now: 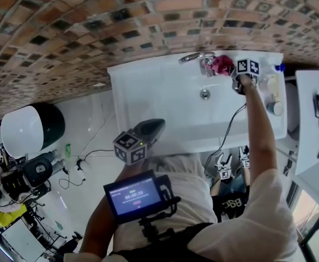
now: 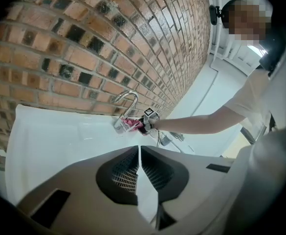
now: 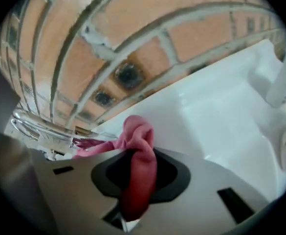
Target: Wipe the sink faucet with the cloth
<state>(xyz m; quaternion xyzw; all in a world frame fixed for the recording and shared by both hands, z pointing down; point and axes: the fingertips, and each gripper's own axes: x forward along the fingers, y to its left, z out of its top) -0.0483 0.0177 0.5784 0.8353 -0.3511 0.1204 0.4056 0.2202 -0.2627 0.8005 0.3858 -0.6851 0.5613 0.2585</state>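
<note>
A red-brown brick wall (image 1: 94, 26) with dark square insets fills the head view from nine o'clock round to two o'clock, and a glossy white floor (image 1: 88, 119) spreads beneath it toward eight o'clock. Against the brick, at one o'clock, sits a white rectangular ceramic sink (image 1: 148, 91), its basin bare and wet-looking. The left tongs (image 1: 158, 124), grey, with a marker cube, hang at the sink's near rim at six o'clock, well apart from the fixture; the left gripper view shows these tongs (image 2: 140, 149) closed together with nothing between them. The right tongs (image 1: 230, 72) reach out on a straight arm to the sink's back edge at twelve o'clock, and there the right tongs (image 3: 139, 153) are clamped on a crumpled pink cloth (image 3: 139, 173). A curved chrome faucet (image 1: 194, 57) rises at that back edge, and the cloth (image 1: 222, 64) is pressed against its base on the three o'clock side. A round metal drain (image 1: 205, 94) lies just below the spout.
</note>
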